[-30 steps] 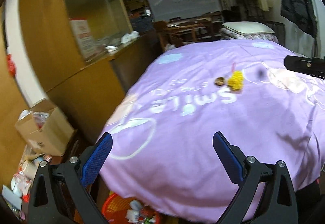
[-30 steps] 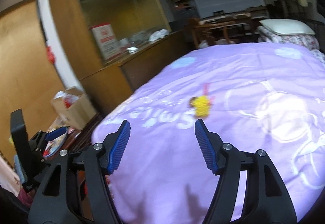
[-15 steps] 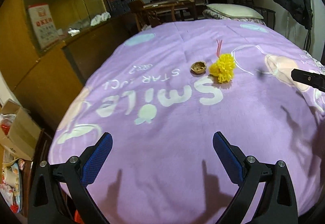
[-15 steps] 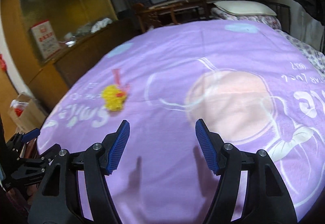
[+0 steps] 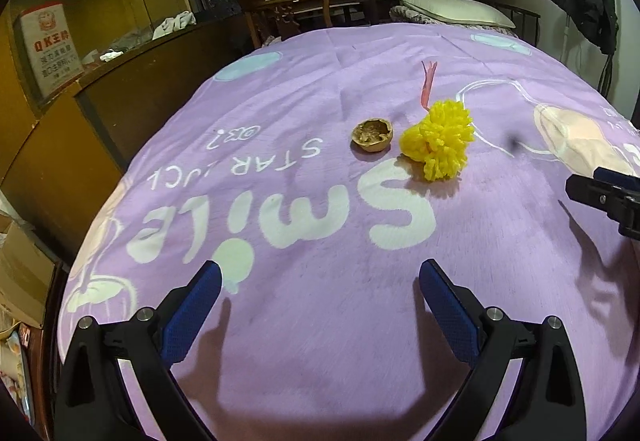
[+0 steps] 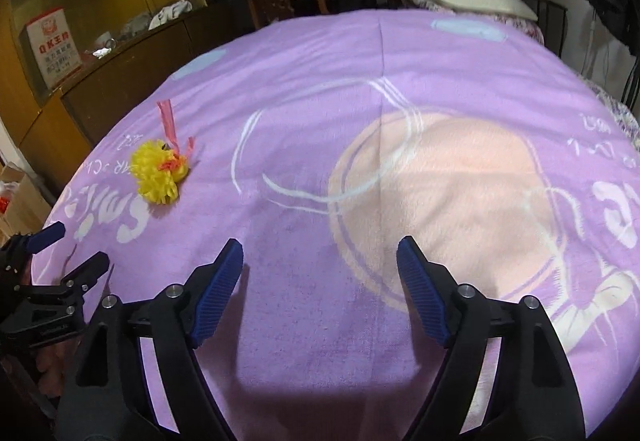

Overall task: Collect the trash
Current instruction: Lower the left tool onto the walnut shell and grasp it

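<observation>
From the left wrist camera, the left gripper hangs low over the purple fleece bedspread with its blue-padded jaws spread wide and nothing between them, only bare cloth and their own shadows. Up at about twelve o'clock from the jaws, well apart from them, lies a brown empty walnut half-shell, open side up. Just beside it, at its three o'clock, sits a fluffy yellow yarn pompom, and a thin pink strip of ribbon runs away from the pompom toward twelve o'clock. The white printed word "Smile" lies between these bits and the gripper. One dark fingertip of the right gripper pokes in at the three o'clock edge. A wooden cabinet runs along the bed at ten o'clock, and a white pillow lies at the far end.

From the right wrist camera, the right gripper has just been opening its jaws; they stand wide with nothing between them, over a peach-coloured printed patch. The pompom lies at ten o'clock, well apart, the pink ribbon just beyond it. The walnut shell cannot be made out here. The left gripper shows at nine o'clock.
</observation>
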Available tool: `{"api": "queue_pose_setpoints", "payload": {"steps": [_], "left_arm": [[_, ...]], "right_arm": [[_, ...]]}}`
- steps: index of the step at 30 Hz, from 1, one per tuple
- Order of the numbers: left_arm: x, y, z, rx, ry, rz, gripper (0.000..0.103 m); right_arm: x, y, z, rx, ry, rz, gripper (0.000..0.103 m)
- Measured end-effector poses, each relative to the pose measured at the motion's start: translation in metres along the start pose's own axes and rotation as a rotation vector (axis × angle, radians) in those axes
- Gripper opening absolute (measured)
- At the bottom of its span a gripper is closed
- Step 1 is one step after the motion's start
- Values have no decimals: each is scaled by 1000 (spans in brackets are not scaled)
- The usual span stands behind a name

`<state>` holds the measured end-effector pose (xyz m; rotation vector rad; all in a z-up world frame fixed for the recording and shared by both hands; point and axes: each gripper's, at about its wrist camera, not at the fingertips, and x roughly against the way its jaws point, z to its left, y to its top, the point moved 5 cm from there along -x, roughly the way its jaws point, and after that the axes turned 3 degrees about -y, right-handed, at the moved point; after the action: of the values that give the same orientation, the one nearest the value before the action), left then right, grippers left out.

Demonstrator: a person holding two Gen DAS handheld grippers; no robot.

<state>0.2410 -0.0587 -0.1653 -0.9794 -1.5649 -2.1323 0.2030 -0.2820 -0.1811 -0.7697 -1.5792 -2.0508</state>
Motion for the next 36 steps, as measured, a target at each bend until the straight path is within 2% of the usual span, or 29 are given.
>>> {"api": "queue_pose_setpoints", "payload": {"steps": [5,8,13,18,22,28,32,34,36], "left_arm": [[-11,-2,-2,17,-17,14,97],[-14,-4,4,46,-56,27,97],[-18,-1,9,79,-118,53,97],[-23,23,14,63,-111,27,97],[-50,52,20,70,-93,35,97],[-86,85,-3,46,-169,77,97],[-88,90,-17,26,-211,53,97],[-86,87,-17,19,-191,36,97],[-89,84,-9,68,-224,52,97]], "right_arm": [[-2,-2,2,5,9,9,84],[-4,-2,6,16,17,20,89],[-4,-2,7,19,19,23,90],[-4,-2,7,12,31,22,91],[-3,-2,7,9,35,20,91],[-3,-1,6,0,47,19,91],[-3,-1,6,-2,49,19,91],[-3,-1,6,-2,48,19,91],[-3,-1,6,-3,50,19,91]]}}
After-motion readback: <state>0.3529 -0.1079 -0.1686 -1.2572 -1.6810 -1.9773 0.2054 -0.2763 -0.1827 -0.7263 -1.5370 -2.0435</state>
